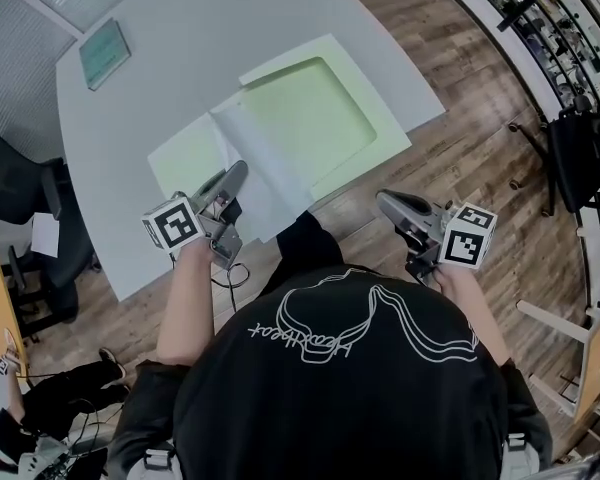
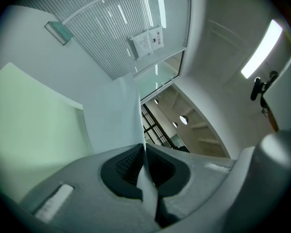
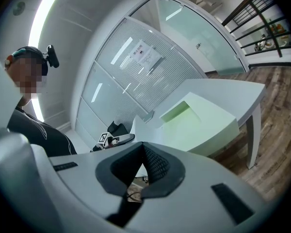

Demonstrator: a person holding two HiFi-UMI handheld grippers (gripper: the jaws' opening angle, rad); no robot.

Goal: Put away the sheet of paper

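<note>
The person's black shirt hides the near edge of the white table. On the table lies one open pale green flat folder. One white sheet of paper lies across it and covers its middle, so I cannot tell what is under there.

There are two grippers. The left gripper has its jaws pinched tight on the near edge of the paper, which stands up between the left gripper's pads. The right gripper is off the table, over the wooden floor, with its jaws closed on nothing. One small blue-green book lies far off at the table's corner.
</note>
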